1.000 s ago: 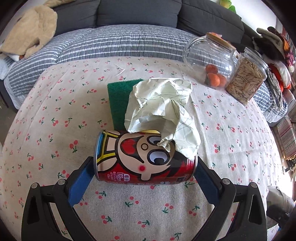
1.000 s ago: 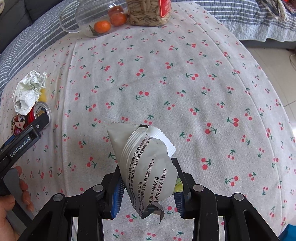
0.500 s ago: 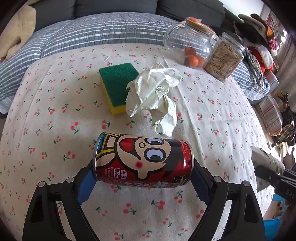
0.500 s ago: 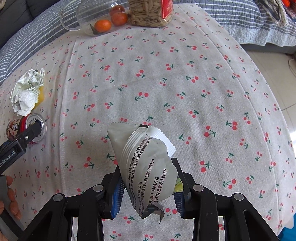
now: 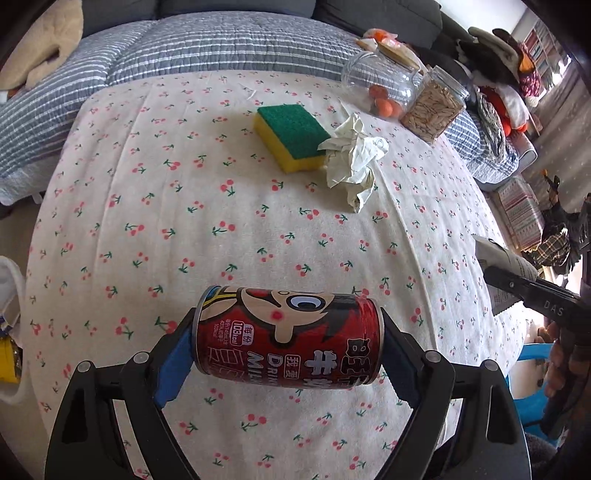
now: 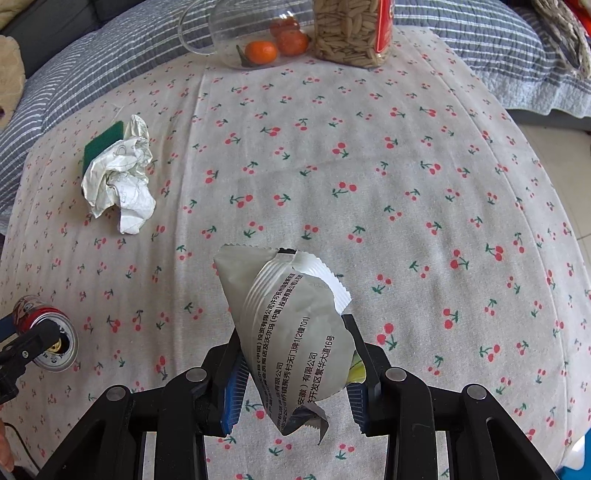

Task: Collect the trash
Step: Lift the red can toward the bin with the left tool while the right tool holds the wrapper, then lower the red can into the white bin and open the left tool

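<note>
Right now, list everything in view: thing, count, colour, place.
drink can: 1, red with cartoon face, lying sideways between the left tongs
snack wrapper: 1, silver-grey, printed, in the right tongs
crumpled paper: 1, off-white, on the cloth against the sponge
sponge: 1, green over yellow, on the cloth
glass jar: 1, clear, oranges inside, far edge
seed jar: 1, clear, red label, beside the glass jar
tablecloth: 1, white with cherries
striped quilt: 1, grey, behind the table
left tongs: 1, black, blue pads
right tongs: 1, black, blue pads
</note>
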A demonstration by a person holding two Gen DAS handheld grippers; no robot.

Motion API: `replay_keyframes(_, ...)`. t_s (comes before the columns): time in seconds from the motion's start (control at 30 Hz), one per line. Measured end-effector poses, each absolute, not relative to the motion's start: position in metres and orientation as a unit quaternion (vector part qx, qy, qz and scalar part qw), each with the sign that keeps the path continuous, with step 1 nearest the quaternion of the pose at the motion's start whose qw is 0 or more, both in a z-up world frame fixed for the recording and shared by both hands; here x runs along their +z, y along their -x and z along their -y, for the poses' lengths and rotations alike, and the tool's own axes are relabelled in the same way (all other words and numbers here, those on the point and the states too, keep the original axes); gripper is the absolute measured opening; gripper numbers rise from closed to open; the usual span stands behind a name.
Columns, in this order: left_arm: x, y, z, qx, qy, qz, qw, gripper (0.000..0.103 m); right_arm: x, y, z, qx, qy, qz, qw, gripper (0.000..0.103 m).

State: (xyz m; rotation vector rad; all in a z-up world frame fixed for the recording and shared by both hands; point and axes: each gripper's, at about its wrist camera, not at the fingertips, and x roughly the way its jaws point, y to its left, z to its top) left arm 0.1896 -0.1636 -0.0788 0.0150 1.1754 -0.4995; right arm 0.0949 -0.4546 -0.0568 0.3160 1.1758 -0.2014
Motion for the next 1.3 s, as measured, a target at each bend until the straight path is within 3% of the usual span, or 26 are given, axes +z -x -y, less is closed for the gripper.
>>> replay_keyframes(0.6,-0.05,-0.185,0.035,-0.183,0.043,-0.516,0.835,0.09,-0.036,-0.119,0.361,0.008,-0.113,-0.526,0.843,0.041)
replay_keyframes(1.07,-0.069,-0.215,-0.126,-0.02,0.115,-0.511,0.851,0.09,-0.049,-0.161,0.252,0.076,-0.063,-0.544,0.833,0.041)
replay_keyframes(1.3,-0.086,-0.235,-0.167,0.032,0.124,-0.506,0.853,0.09,-0.056,-0.172,0.218,0.095,-0.054,-0.547,0.83,0.041)
